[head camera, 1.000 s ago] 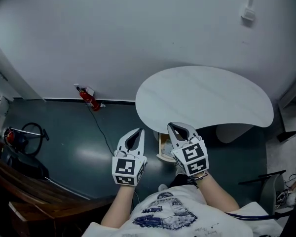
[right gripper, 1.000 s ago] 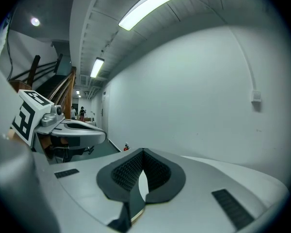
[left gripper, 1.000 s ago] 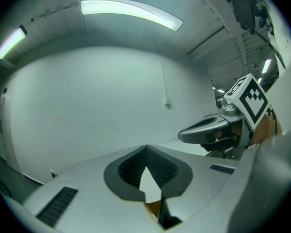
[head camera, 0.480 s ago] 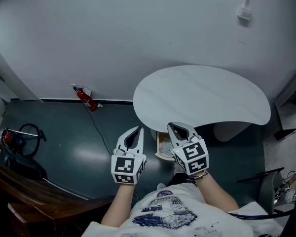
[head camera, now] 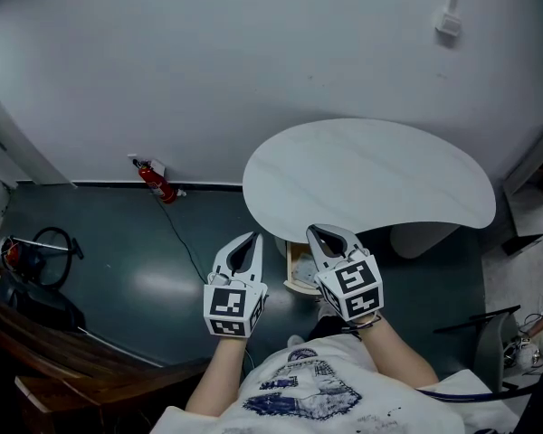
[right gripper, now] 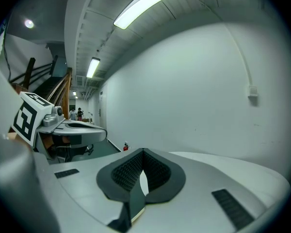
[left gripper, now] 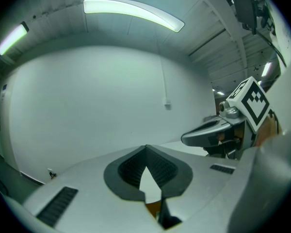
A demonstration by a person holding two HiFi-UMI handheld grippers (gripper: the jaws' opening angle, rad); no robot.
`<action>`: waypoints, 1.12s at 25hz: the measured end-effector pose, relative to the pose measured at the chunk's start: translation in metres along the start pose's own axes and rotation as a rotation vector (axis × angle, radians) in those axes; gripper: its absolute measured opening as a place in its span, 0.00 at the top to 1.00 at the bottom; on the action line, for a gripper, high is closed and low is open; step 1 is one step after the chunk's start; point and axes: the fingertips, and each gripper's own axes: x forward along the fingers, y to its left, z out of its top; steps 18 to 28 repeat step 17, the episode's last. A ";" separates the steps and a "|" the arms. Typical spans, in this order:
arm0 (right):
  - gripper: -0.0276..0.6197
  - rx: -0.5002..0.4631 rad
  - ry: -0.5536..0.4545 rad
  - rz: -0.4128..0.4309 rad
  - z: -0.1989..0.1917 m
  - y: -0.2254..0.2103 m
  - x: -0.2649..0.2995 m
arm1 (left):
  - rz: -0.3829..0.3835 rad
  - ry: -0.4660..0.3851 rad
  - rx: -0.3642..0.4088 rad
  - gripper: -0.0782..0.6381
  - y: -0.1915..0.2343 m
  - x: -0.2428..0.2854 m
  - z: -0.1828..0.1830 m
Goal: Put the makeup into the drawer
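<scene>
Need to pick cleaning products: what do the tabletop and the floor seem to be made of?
Tabletop: white, matte, with faint streaks, so probably laminate or painted board; which one is unclear. Floor: dark green, smooth, with a soft reflected glare, so likely a coated or painted surface, perhaps vinyl.

Left gripper (head camera: pixel 255 238) and right gripper (head camera: pixel 312 229): pale grey moulded shells, tapered towards the claw tip. Behind each claw a white cube (head camera: pixel 228 307) printed with black square markers is fitted. Inner claw faces are lined with dark ribbed pads (left gripper: pixel 130 170); black slotted vents (left gripper: pixel 58 205) are set further back. A white T-shirt (head camera: pixel 299 391) with a blue chest print is worn. A dark band (head camera: pixel 362 325) behind the right claw is noted, possibly a strap.
</scene>
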 end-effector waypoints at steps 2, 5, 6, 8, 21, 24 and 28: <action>0.93 0.008 0.000 0.003 0.000 -0.003 0.001 | 0.002 0.002 0.002 0.83 0.001 0.002 0.000; 0.93 0.012 0.000 0.001 0.001 -0.007 0.001 | 0.004 0.001 0.002 0.83 0.002 0.004 0.002; 0.93 0.012 0.000 0.000 0.001 -0.008 0.001 | 0.003 0.002 0.002 0.83 0.001 0.005 0.002; 0.93 0.014 0.000 -0.003 0.000 -0.008 0.000 | 0.000 0.003 0.003 0.83 0.000 0.006 0.002; 0.93 0.018 0.007 -0.006 -0.005 -0.005 -0.001 | -0.011 0.010 0.007 0.83 -0.002 0.003 -0.002; 0.93 0.018 0.007 -0.006 -0.005 -0.005 -0.001 | -0.011 0.010 0.007 0.83 -0.002 0.003 -0.002; 0.93 0.018 0.007 -0.006 -0.005 -0.005 -0.001 | -0.011 0.010 0.007 0.83 -0.002 0.003 -0.002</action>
